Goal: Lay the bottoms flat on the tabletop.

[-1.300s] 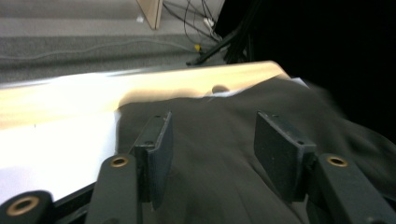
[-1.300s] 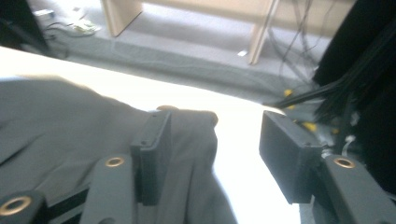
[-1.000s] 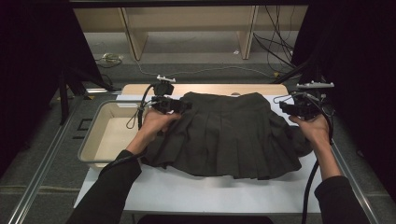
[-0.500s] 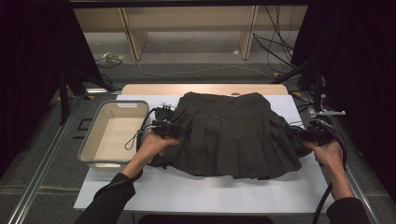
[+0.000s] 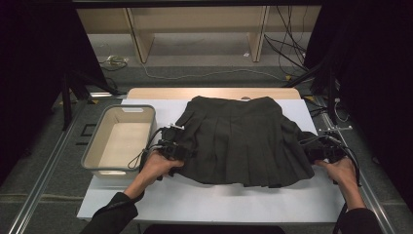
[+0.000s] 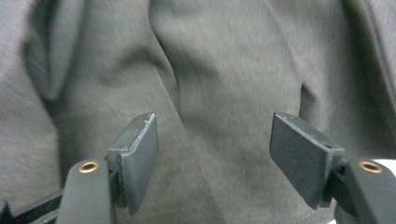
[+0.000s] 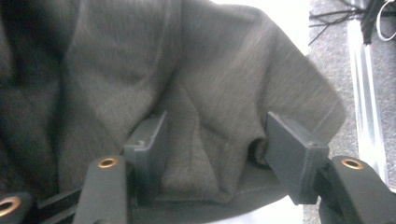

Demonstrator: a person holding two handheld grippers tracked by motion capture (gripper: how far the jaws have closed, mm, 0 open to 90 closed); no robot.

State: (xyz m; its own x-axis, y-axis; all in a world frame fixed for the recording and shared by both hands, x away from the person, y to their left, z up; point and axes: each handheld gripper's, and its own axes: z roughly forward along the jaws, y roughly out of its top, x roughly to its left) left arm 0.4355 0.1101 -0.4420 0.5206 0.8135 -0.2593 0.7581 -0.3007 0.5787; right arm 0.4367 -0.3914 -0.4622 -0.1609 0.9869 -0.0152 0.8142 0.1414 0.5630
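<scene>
Left hand-held gripper [image 5: 191, 153] lower now, jaws just widened, apart over the dark skirt [image 5: 243, 141].

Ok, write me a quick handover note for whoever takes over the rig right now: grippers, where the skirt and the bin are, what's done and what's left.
Left gripper: at the skirt's left edge, jaws just been opening, apart over the cloth, gripping nothing.
Right gripper: at the skirt's right corner, a fold of cloth bunched between the jaws; I can't tell if the pads pinch it.
Skirt: spread flat on the white sheet, waistband at the far side, hem toward the person.
Bin: left of the skirt, nothing in it.
Done: skirt laid out.
Left: probably folding it, perhaps into the bin.
</scene>
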